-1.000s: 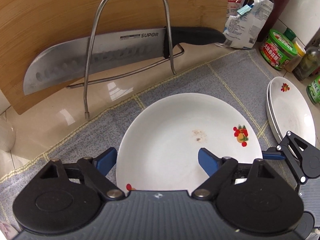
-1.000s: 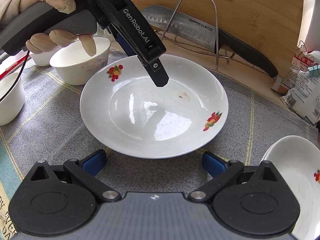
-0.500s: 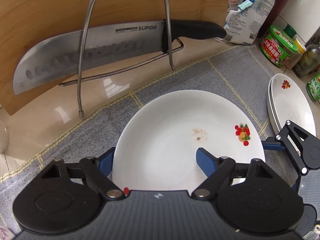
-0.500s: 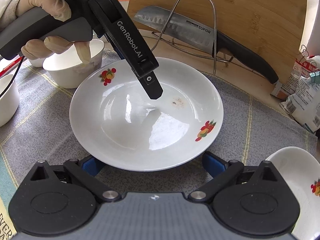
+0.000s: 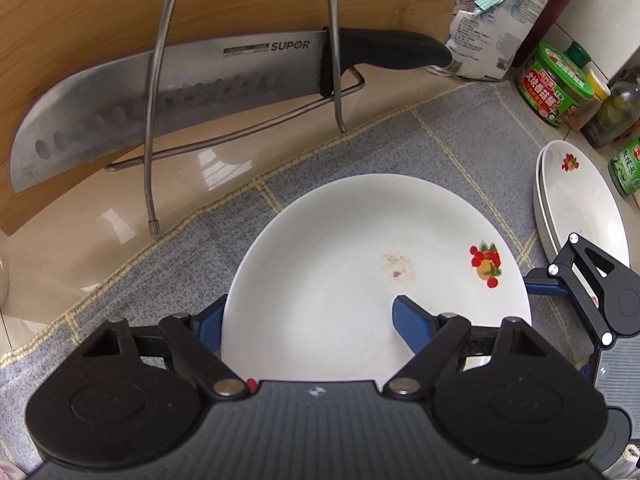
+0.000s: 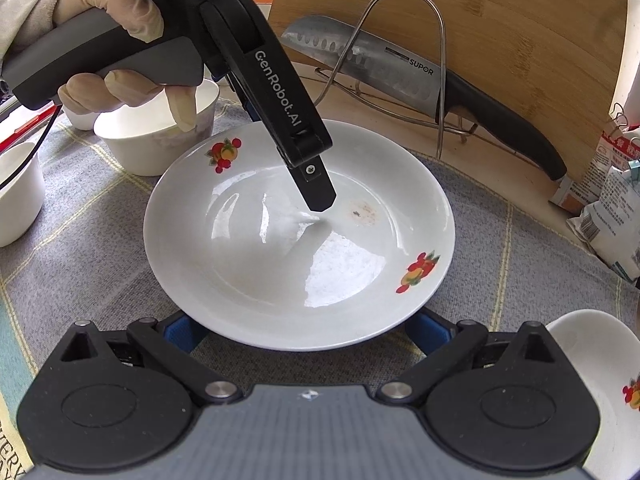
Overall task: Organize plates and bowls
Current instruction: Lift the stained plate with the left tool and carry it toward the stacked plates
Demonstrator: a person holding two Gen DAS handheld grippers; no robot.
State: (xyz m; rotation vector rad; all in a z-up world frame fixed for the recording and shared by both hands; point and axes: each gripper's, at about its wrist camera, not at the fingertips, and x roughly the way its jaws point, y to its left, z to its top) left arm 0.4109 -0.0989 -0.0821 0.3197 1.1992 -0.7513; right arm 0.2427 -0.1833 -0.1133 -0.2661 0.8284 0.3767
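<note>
Your left tool (image 5: 304, 312) sits astride the near rim of the fruit-print plate (image 5: 340, 248), one blue finger inside the well and the other just outside the edge. The gap is middling, and I can't tell whether the pads are actually biting. Your right tool (image 6: 306, 332) stands wide, with both fingertips tucked out of sight under the opposite rim. The plate lies on the cloth mat (image 5: 460, 140), between the two tools.

Here's the worry: glazed china is slick, and the inner finger meets a sloping wall. Lift on a loose pinch and the plate could slide out and drop. Pry unevenly from the right and it may tip or skate across the mat. There's a brownish smear (image 5: 396, 272) in the well, so that patch could be greasy too.

Look outward. The stack of matching plates (image 5: 580, 208) is near your right side, so a fast swing risks china on china. Straight beyond the plate stands a wire rack (image 5: 332, 40) holding a big SUPOR knife (image 5: 160, 92) against a bamboo cutting board (image 5: 100, 0). Don't overshoot that way. White bowls (image 6: 156, 144) crowd close by your gloved hand (image 6: 116, 40).

The mat is a grey check weave over a glossy beige worktop (image 5: 80, 240). A clipped bag (image 5: 496, 28) and green-lidded jars (image 5: 552, 84) line the far corner. It's a cramped kitchen.
</note>
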